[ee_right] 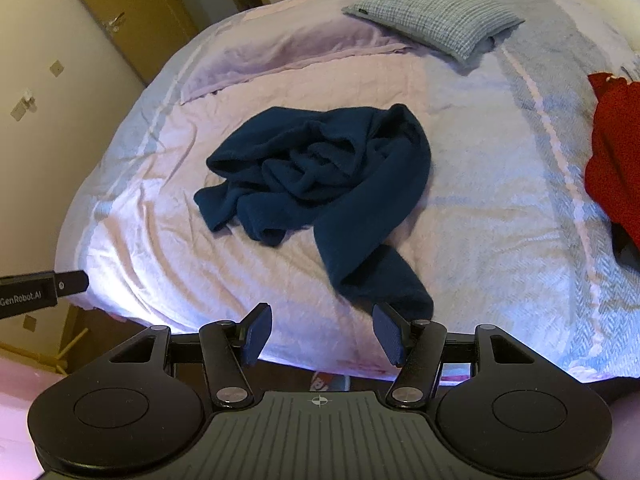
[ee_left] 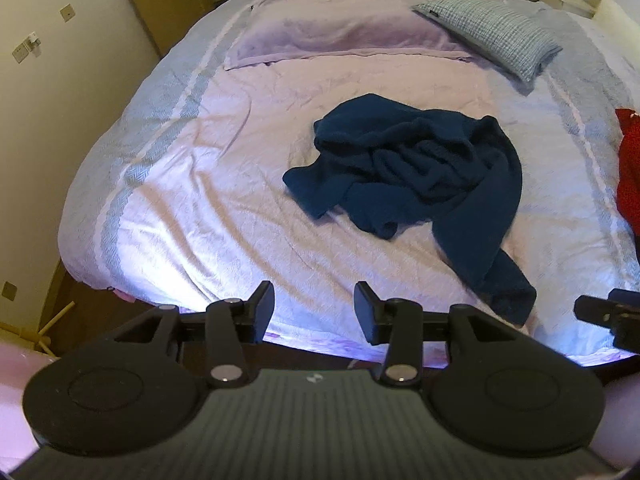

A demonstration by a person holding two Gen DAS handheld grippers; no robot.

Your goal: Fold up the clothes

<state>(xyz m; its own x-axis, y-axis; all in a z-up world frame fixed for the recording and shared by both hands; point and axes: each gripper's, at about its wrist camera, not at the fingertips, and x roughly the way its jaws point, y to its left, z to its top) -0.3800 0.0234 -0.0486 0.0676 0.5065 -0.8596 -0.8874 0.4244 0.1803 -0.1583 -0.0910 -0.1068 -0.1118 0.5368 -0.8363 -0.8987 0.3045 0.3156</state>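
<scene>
We are holding the left gripper (ee_left: 315,311) and right gripper (ee_right: 322,330) released, grasping nothing, at the bed's (ee_left: 168,184) near edge. A crumpled navy sweater (ee_right: 320,176) is lying mid-bed.

left wrist: near bed (ee_left: 168,216) foot, angled down toward far pillow (ee_left: 492,36) | right wrist: just right, same facing | shared: navy garment (ee_right: 320,176), bed
</scene>
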